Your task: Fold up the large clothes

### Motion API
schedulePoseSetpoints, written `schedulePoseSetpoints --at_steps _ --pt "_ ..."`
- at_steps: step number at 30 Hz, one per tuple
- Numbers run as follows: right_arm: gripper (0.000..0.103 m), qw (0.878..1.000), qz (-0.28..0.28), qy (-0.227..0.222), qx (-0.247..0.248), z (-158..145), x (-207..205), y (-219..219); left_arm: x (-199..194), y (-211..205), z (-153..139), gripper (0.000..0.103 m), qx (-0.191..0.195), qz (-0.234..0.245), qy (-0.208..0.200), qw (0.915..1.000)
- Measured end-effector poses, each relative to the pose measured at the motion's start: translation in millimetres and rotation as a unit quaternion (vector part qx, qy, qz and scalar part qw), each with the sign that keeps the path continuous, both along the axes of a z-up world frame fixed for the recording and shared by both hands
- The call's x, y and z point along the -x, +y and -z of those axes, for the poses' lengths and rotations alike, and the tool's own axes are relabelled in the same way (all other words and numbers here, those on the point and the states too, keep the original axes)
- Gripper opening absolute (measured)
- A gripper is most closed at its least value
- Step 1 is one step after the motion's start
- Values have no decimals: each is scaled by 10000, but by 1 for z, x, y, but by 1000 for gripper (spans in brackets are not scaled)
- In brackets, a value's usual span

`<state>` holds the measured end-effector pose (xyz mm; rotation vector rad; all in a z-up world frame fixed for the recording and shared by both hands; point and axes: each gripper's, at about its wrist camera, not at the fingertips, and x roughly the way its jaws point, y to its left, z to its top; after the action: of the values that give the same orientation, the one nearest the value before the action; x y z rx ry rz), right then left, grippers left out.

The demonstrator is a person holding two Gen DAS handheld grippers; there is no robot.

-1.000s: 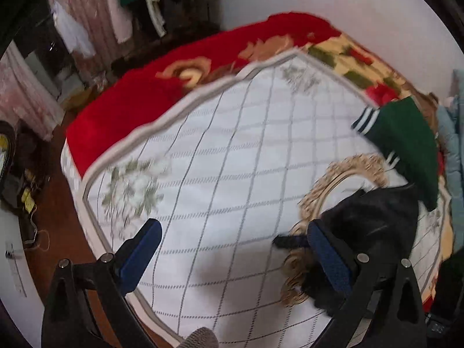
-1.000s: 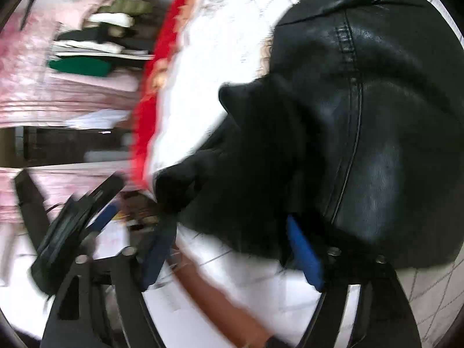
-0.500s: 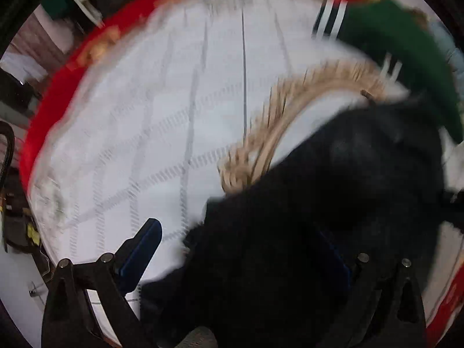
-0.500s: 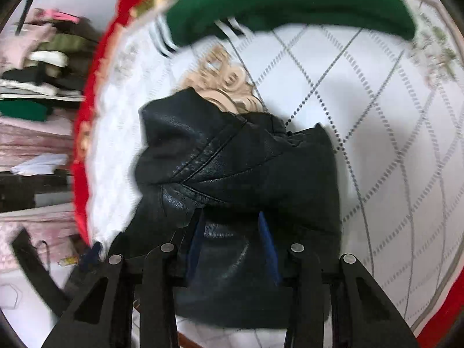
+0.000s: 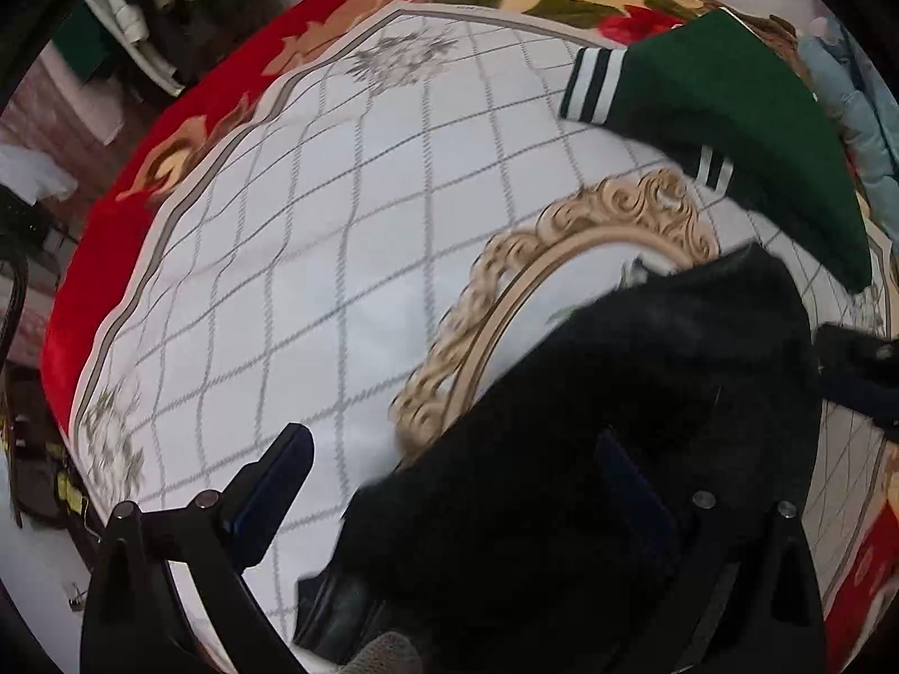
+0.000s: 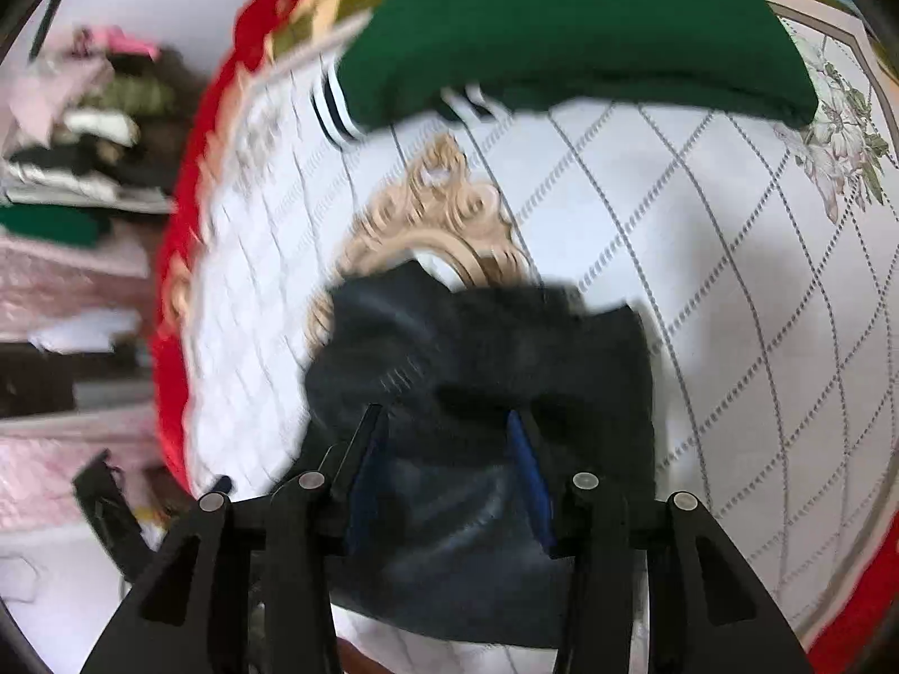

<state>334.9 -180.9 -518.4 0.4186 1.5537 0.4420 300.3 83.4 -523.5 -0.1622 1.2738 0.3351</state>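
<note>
A black leather jacket (image 5: 590, 438) lies bunched on the white quilted bedspread (image 5: 337, 281); it also shows in the right wrist view (image 6: 494, 393). My left gripper (image 5: 455, 472) is open, its right finger over the jacket and its left finger over the bedspread. My right gripper (image 6: 449, 449) is partly open, its blue pads straddling a fold of the jacket without clearly pinching it. A folded green sweater (image 5: 730, 123) with white-striped cuffs lies beyond the jacket, also seen in the right wrist view (image 6: 562, 28).
The bedspread covers a red floral blanket (image 5: 140, 168) whose edge runs along the bed's side. Stacked and hanging clothes (image 6: 84, 129) stand beyond the bed. Light blue fabric (image 5: 859, 112) lies at the far right.
The right gripper has pulled back a little from the jacket. The left gripper has lifted and tilted back, showing more bedspread. Both views are blurred by motion.
</note>
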Motion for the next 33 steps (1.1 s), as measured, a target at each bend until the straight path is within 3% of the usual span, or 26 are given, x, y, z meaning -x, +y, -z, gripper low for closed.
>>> schedulePoseSetpoints --at_steps 2,5,7,10,12,13,14,16,18,21,24,28,31,32,33 --pt "40 9998 88 155 97 29 -17 9 -17 -3 9 103 -9 20 -4 10000" --pt "35 9987 -88 405 281 73 -25 37 -40 -5 50 103 -57 127 439 9989" --pt "35 9987 -141 461 181 68 -32 36 -42 3 59 103 199 35 494 9986" --pt "37 9989 -146 392 -217 42 -33 19 -31 14 33 103 260 -28 238 9994" --pt "57 9992 74 48 -392 18 -18 -11 -6 26 6 103 375 -281 -47 9989" --pt "81 9988 202 -138 -426 13 -9 -24 10 33 -5 103 474 -473 -147 9976" --pt "93 9980 360 -275 -445 8 1 -39 22 38 -11 103 550 -624 -201 9963" --pt "93 9957 669 -302 -568 13 29 -70 61 47 -17 103 806 -1078 -222 9907" --pt "93 9934 796 75 -820 36 49 -92 91 51 -13 103 1011 -1479 -137 9837" --pt "93 9857 960 669 -1213 81 75 -107 128 50 4 102 1513 -2060 176 9666" --pt "93 9734 801 971 -1915 124 81 -94 145 43 24 102 1742 -2303 264 9570" --pt "91 9659 559 964 -2338 137 63 -68 143 40 44 102 2132 -2437 117 9461" --pt "67 9667 427 1028 -2305 138 53 -54 133 42 52 102 2225 -2420 -65 9444" --pt "56 9607 448 1092 -2511 137 52 -54 130 43 55 102 2272 -2416 -117 9433" --pt "54 9516 483 1178 -2798 137 51 -53 127 45 59 102 2329 -2431 -164 9415"
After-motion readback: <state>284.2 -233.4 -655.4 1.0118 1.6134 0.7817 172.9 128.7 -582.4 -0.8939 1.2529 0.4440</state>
